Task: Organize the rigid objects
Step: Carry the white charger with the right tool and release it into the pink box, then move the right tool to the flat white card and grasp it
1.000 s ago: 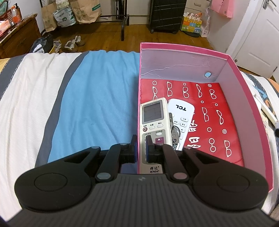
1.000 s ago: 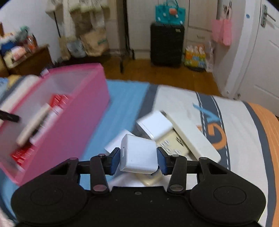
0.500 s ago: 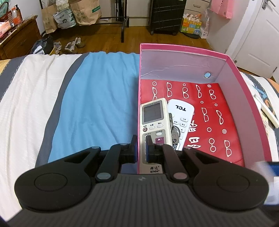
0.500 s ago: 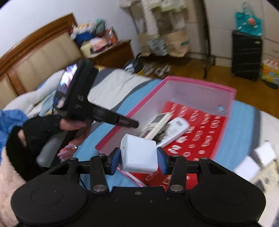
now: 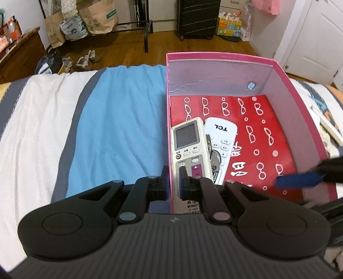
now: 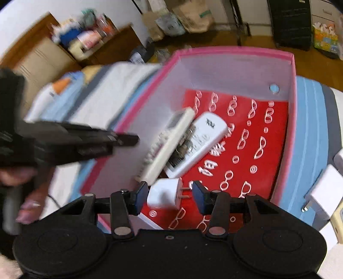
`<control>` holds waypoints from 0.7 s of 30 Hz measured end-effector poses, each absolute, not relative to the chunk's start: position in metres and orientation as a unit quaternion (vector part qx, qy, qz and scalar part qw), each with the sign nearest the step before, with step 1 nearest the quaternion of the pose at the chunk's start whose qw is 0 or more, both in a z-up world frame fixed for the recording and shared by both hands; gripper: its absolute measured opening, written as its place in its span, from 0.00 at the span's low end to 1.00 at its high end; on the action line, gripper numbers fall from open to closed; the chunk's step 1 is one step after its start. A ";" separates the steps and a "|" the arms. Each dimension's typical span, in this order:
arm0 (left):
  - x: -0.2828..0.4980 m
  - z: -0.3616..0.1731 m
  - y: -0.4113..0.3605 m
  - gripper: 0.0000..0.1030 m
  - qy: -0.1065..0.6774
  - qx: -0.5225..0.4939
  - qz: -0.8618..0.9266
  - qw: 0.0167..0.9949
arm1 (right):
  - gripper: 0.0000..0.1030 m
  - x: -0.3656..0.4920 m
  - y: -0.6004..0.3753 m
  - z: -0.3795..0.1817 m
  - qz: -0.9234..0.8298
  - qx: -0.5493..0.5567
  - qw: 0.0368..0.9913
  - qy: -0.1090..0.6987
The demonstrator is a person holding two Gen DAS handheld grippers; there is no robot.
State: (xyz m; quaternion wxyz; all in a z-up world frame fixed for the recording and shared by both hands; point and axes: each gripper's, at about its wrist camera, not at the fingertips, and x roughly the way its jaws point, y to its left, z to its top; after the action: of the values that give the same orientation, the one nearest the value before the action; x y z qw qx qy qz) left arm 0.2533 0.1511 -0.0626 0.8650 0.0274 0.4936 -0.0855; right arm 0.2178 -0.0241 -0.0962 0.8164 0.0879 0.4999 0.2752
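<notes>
A pink box (image 5: 220,56) with a red patterned floor lies on the bed. Inside it lie a beige remote (image 5: 189,150), a white TCL remote (image 5: 221,137) and keys (image 5: 214,158) between them. My left gripper (image 5: 172,182) is shut on the box's left wall. My right gripper (image 6: 170,195) hovers over the box's near end with its jaws open. A white plug adapter (image 6: 165,194) with two prongs sits loose between them, touching only the left pad. The right gripper's blue pad (image 5: 300,180) shows blurred in the left wrist view.
White boxes and adapters (image 6: 323,191) lie on the bed right of the box. The bed has blue, grey and white stripes (image 5: 120,120). Beyond it are a wooden floor, paper bags (image 5: 96,19), a black suitcase (image 5: 198,17) and a door (image 5: 317,36).
My right gripper moved over the box and opened, letting go of the white adapter. My left gripper kept its hold on the box wall.
</notes>
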 end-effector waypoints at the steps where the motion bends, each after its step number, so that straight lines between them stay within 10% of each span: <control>1: 0.253 -0.062 0.151 0.06 0.494 0.028 -0.087 0.865 | 0.50 0.213 -0.031 -0.087 0.281 0.094 0.821 0.488; 8: 0.255 -0.062 0.153 0.06 0.507 0.025 -0.090 0.857 | 0.74 0.175 -0.096 -0.038 0.317 0.107 0.856 0.394; 21: 0.256 -0.061 0.148 0.31 0.531 0.009 -0.099 0.842 | 0.71 0.173 -0.191 -0.132 0.114 0.143 0.818 0.545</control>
State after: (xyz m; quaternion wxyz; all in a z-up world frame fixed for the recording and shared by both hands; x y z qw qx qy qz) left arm 0.2560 0.1483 -0.0613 0.8415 0.0095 0.5309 -0.0994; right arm 0.1726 -0.1914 -0.1323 0.8181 0.1435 0.5451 0.1143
